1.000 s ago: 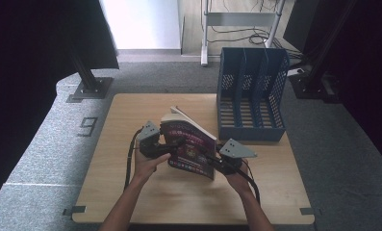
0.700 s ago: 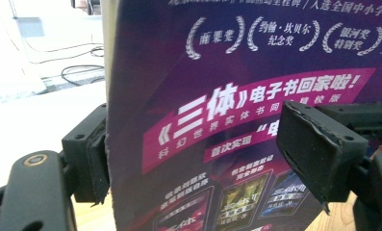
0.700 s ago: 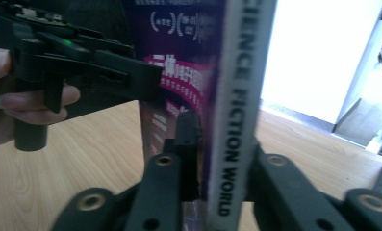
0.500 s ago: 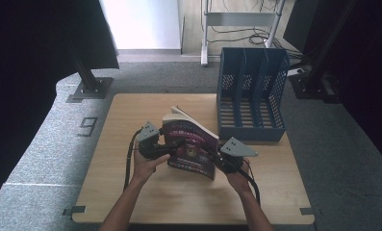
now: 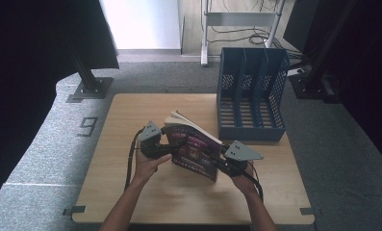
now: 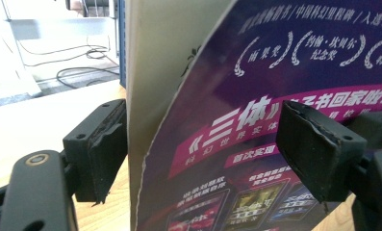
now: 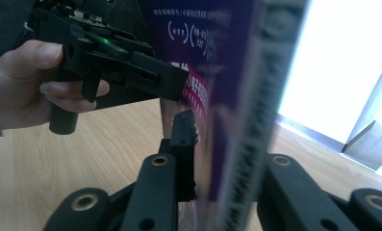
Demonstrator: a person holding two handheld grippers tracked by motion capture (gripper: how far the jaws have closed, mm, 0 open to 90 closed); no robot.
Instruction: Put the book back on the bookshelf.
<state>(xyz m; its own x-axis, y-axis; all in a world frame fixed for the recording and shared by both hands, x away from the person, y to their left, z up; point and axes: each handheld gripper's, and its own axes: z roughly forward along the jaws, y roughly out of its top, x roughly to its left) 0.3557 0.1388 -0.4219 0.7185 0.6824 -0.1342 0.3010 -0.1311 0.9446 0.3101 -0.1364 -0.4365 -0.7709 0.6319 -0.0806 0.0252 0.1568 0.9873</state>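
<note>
Purple-covered paperback book [image 5: 194, 151]: upright above pale wooden table [image 5: 131, 120], right gripper [image 7: 217, 159] clamping spine, left gripper [image 6: 203, 149] jaws wide astride cover; blue slotted file rack [image 5: 250, 96] unfilled.

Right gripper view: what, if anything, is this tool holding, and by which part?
The right tool clamps the purple book at its spine edge.
</note>
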